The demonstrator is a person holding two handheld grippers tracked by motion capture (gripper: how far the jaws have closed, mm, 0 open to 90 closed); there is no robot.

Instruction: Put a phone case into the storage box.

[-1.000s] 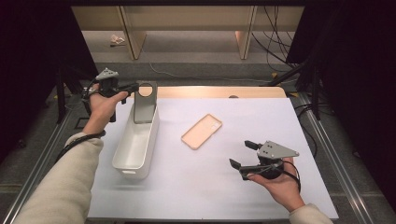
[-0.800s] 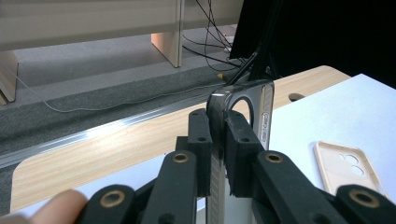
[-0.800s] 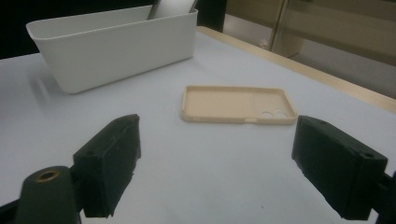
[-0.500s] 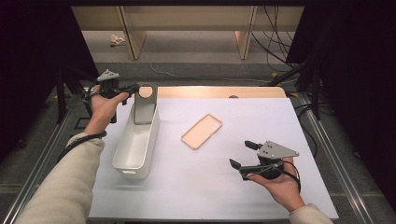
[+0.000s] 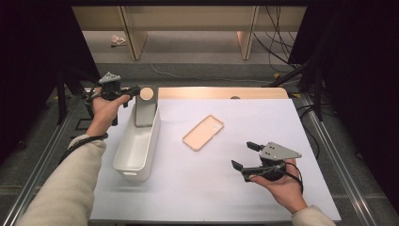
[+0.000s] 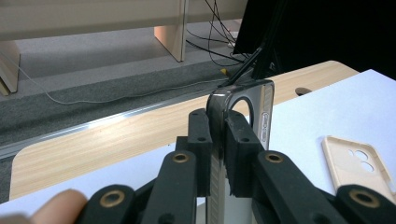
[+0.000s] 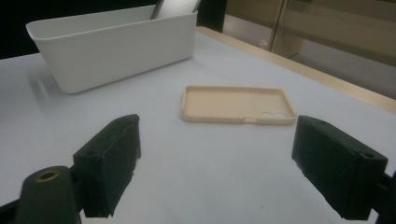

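Grey phone case [image 6: 254, 109], clamped edge-on at its upper end between the fingers [image 6: 201, 140] of the left gripper [image 5: 126, 92]; stood upright at the far end of the white bin [image 5: 136, 150], lower part down inside it. Round camera cut-out seen near the top of the case, side-button slot on its long edge. Exact footing inside the bin hidden; could not tell whether touching the bin floor.

Left gripper held by the left hand [image 5: 103, 110] past the bench's far left corner, cable trailing back toward the cream sleeve [image 5: 66, 183]. Fingers pressed tight on the case, no gap seen either side.

Bin: long, narrow, set lengthwise along the left part of the white bench [image 5: 211, 188], otherwise nothing seen in it.

Beige phone case [image 5: 203, 132], lying flat, inner side up, near mid-bench, well apart from the bin, angled. Two small lens holes at one end in the right gripper view [image 7: 238, 111].

Right gripper [image 5: 242, 155], in the right hand [image 5: 282, 186], near the bench's near right, aimed toward the beige case. Fingers [image 7: 109, 161] spread wide, nothing between them, beige case some way ahead of them.

Wooden strip of bench edge [image 5: 221, 92] beyond the white surface; floor and cables further off.
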